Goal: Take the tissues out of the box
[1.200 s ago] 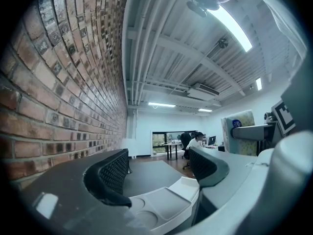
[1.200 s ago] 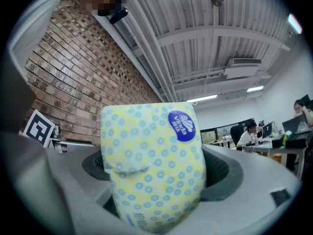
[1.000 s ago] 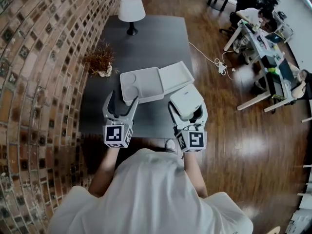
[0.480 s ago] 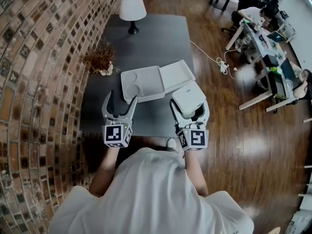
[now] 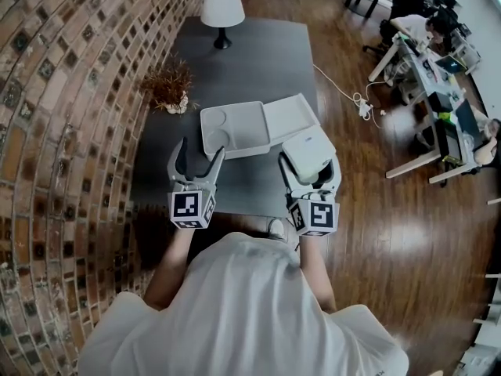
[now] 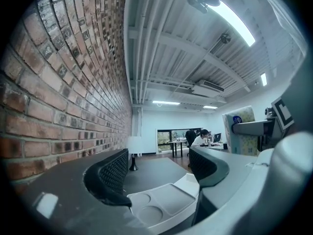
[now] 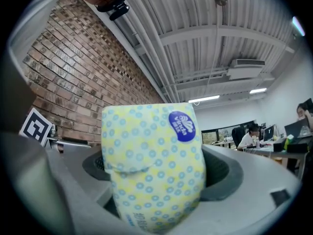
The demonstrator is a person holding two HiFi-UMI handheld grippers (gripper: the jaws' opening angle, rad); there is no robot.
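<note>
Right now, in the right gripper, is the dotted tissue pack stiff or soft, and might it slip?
Probably soft: the tissue pack creases and bows in the right gripper. Its wrapper looks smooth, so it may slip.

Dark table (image 5: 258, 61) bears lamp (image 5: 222, 10), dried plant (image 5: 168, 84), open white box (image 5: 239, 124).

Tray (image 5: 235, 128) on the table (image 5: 258, 61), lamp (image 5: 222, 8) behind it, plant (image 5: 168, 84) to its left, tissue pack (image 7: 154, 165) in right gripper (image 5: 311, 169)
</note>
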